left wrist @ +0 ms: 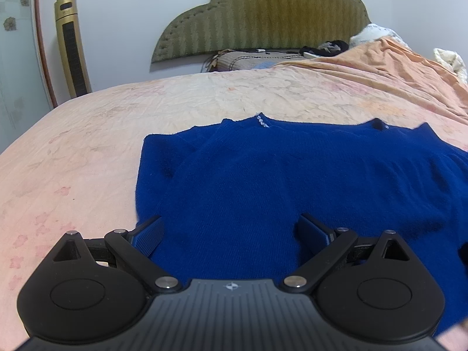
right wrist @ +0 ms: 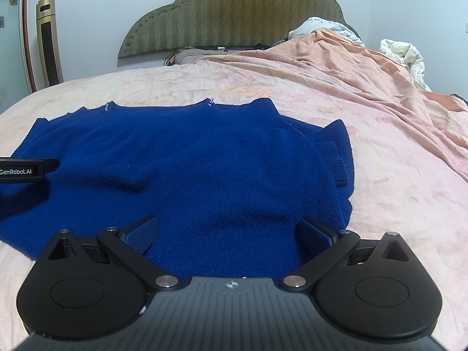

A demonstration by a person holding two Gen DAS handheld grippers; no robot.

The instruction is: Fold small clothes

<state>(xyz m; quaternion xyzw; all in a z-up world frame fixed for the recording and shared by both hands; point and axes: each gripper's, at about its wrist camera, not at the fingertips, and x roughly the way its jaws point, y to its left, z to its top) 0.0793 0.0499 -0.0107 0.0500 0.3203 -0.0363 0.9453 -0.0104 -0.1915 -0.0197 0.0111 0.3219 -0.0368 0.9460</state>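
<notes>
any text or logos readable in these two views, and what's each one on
"GenRobot.AI" (the G cut by the picture edge): white print on the side of the left gripper, seen in the right wrist view.
Dark handwriting-style print on the white bedding by the headboard: too small to read.
Small marking near the top of the gold tower fan: blurred, unreadable.
Compass-like emblem, no words, on the right gripper body.

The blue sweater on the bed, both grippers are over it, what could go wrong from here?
Both the left gripper and right gripper are open near the hem of the blue sweater, so a pinch might catch only one layer. The folded-in sleeve may slip out when lifted. The wrinkled bedsheet could get pinched too.
</notes>
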